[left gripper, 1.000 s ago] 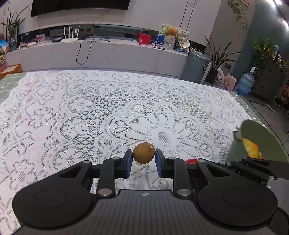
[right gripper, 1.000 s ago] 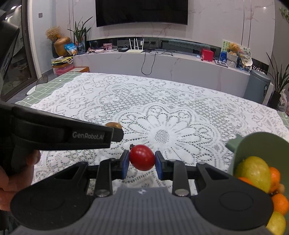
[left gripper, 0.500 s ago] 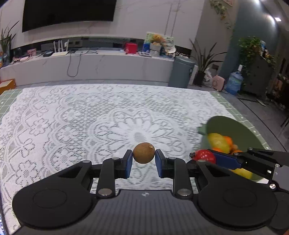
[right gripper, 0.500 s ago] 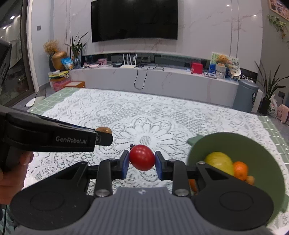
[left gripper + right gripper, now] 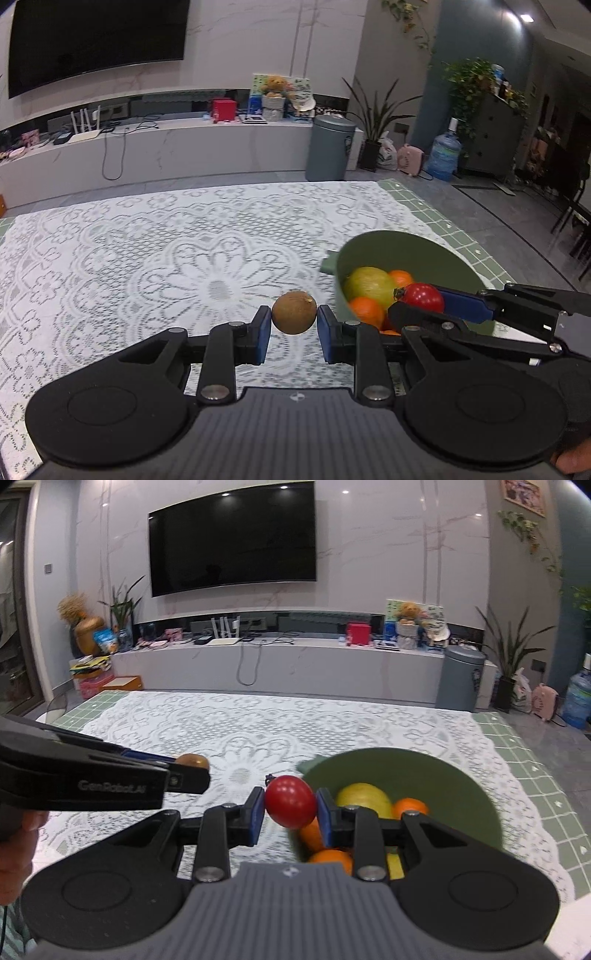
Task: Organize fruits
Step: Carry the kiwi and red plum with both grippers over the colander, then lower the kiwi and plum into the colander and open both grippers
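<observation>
My left gripper (image 5: 294, 317) is shut on a small round brown fruit (image 5: 294, 312), held in the air above the lace cloth, just left of the green bowl (image 5: 432, 254). My right gripper (image 5: 290, 805) is shut on a red tomato (image 5: 290, 801) at the bowl's near-left rim (image 5: 476, 797). The bowl holds a yellow-green fruit (image 5: 364, 799) and several oranges (image 5: 410, 806). In the left wrist view the tomato (image 5: 423, 297) hangs over the bowl's fruit. In the right wrist view the brown fruit (image 5: 192, 761) shows at the tip of the left gripper.
A white lace cloth (image 5: 147, 251) covers the table, with green checked cloth (image 5: 532, 760) at its right edge. Beyond the table stand a low TV bench (image 5: 280, 664), a grey bin (image 5: 332, 147) and plants. A hand (image 5: 18, 845) shows at the lower left.
Both grippers have swung right and up with their fruits still held. The green bowl has come from the right edge toward the middle, so the tomato now stands at its rim.
</observation>
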Demonstrator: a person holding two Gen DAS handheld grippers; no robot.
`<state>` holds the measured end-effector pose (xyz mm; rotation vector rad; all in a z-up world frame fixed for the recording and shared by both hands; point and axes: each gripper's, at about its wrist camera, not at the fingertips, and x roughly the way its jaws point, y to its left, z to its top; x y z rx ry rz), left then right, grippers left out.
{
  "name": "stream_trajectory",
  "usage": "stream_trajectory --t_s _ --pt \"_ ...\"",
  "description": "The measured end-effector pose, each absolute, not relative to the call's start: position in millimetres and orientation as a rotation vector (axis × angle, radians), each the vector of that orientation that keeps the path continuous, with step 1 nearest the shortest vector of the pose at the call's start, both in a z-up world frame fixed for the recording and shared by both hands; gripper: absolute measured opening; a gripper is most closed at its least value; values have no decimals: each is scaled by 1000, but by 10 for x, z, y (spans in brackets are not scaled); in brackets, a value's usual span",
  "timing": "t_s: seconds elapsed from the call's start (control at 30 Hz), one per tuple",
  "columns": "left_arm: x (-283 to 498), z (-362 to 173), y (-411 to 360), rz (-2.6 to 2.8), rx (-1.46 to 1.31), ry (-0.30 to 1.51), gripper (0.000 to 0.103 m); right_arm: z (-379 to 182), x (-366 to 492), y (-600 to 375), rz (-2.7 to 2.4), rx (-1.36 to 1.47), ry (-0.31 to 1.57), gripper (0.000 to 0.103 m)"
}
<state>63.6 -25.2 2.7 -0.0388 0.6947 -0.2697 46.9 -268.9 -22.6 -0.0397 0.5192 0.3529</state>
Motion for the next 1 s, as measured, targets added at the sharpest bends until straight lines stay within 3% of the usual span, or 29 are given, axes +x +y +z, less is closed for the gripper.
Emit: stream_trajectory --t_s 1.0 --pt "1097 -181 -1132 -434 106 773 30 -351 973 -3381 187 -114 641 27"
